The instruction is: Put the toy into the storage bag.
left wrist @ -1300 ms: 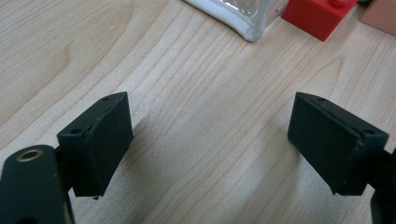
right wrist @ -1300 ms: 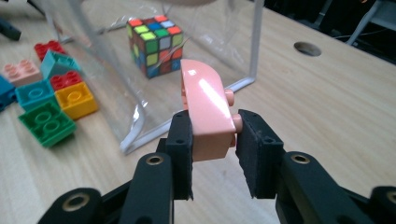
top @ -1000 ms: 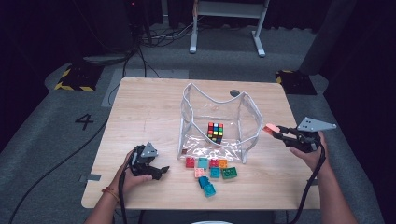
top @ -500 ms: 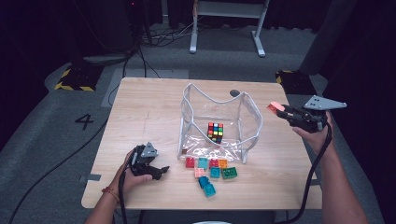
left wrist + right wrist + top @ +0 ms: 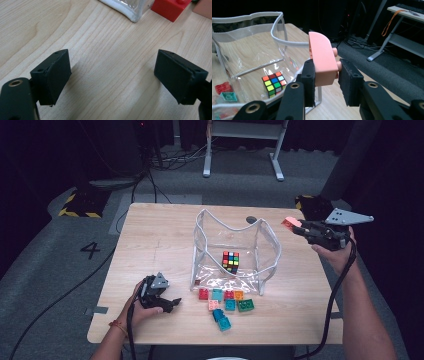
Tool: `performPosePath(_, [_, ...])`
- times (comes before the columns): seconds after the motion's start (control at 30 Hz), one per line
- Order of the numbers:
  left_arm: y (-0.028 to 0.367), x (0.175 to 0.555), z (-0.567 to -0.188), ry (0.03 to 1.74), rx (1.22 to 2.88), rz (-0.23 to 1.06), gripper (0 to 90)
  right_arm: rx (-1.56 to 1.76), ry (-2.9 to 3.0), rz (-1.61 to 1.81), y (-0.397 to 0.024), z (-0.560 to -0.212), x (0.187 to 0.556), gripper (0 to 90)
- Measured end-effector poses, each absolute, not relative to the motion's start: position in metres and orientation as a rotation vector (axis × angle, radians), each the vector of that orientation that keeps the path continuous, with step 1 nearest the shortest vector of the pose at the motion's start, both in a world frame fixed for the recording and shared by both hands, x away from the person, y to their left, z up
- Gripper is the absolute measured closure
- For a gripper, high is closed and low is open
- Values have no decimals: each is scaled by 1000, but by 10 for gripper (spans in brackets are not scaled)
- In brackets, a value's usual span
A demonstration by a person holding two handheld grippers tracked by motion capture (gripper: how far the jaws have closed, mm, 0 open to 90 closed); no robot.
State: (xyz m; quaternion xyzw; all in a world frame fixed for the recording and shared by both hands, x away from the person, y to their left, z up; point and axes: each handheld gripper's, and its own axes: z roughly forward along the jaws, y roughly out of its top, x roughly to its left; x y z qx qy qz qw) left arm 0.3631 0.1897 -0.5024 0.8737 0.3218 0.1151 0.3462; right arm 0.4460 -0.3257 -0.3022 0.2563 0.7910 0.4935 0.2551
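Pink brick (image 5: 323, 60) sits clamped in your right gripper (image 5: 300, 226), held in the air just beside the clear bag's (image 5: 265, 251) right rim. Your left gripper (image 5: 170, 304) rests on the table (image 5: 150, 240), jaws apart, holding nothing.

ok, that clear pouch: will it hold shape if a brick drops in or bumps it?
Probably flexes: the clear pouch has thin see-through walls, and its white rim sags in curves. It likely slides easily when nudged, with just a puzzle cube weighing it down.
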Motion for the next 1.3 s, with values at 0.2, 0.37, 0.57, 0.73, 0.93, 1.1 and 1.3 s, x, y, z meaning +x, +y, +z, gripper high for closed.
performPosePath(0.2, [190,363,-502,835,2267,299,141,657,2171,1360,-308,-295,447,672])
performPosePath(0.37, [190,363,-502,835,2267,298,141,623,2197,1371,-291,-292,447,672])
performPosePath(0.57, [190,363,-502,836,2268,298,141,539,2257,1370,-267,-292,446,672])
performPosePath(0.73, [190,363,-502,836,2268,298,141,459,2308,1353,-247,-296,448,672])
performPosePath(0.93, [190,363,-502,836,2268,297,141,397,2393,1318,-224,-301,450,672])
performPosePath(1.1, [190,363,-502,833,2267,300,141,349,2473,1211,-206,-307,454,672])
performPosePath(1.3, [190,363,-502,837,2268,297,141,305,2555,1103,-189,-312,460,672])
